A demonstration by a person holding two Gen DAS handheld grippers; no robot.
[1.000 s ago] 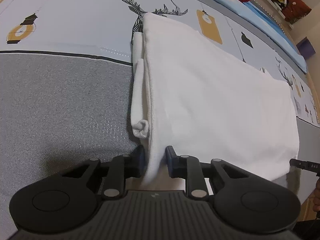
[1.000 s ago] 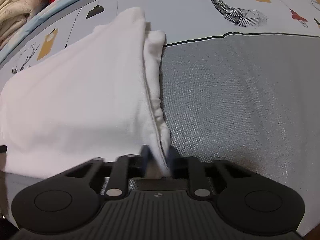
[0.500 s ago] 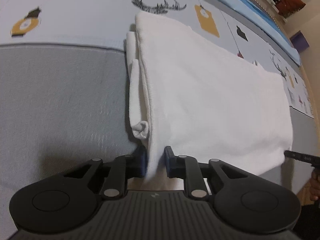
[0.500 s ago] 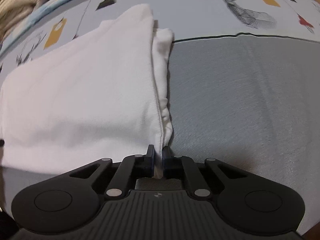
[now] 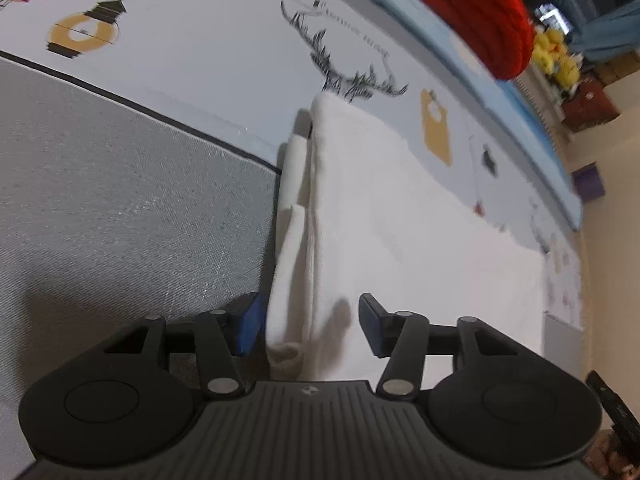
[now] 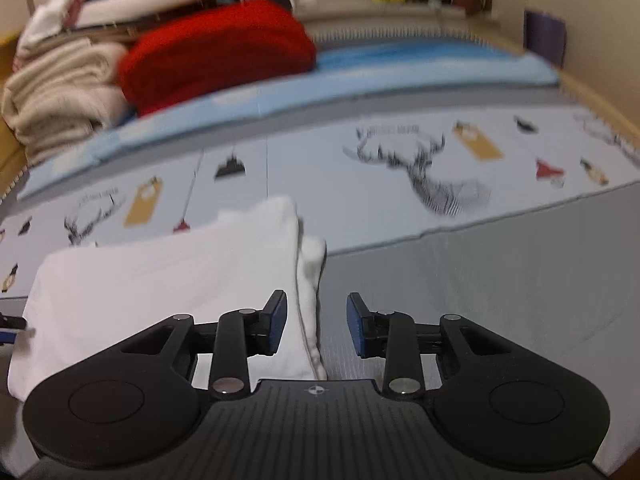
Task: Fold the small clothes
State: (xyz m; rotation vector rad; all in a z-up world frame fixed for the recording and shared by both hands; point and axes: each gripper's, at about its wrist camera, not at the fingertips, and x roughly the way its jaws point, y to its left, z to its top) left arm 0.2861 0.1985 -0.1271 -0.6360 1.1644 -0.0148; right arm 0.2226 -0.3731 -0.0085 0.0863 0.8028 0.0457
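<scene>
White garment — folded, flat on bed cover; left gripper and right gripper opening — edge between fingers, unpressed.

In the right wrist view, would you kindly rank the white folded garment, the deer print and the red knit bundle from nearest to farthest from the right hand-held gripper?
From the right hand-held gripper, whose jaws are opening:
1. White folded garment, its edge between the jaws, spreading left.
2. Deer print, on the sheet beyond, to the right.
3. Red knit bundle, at the back, upper left.
</scene>
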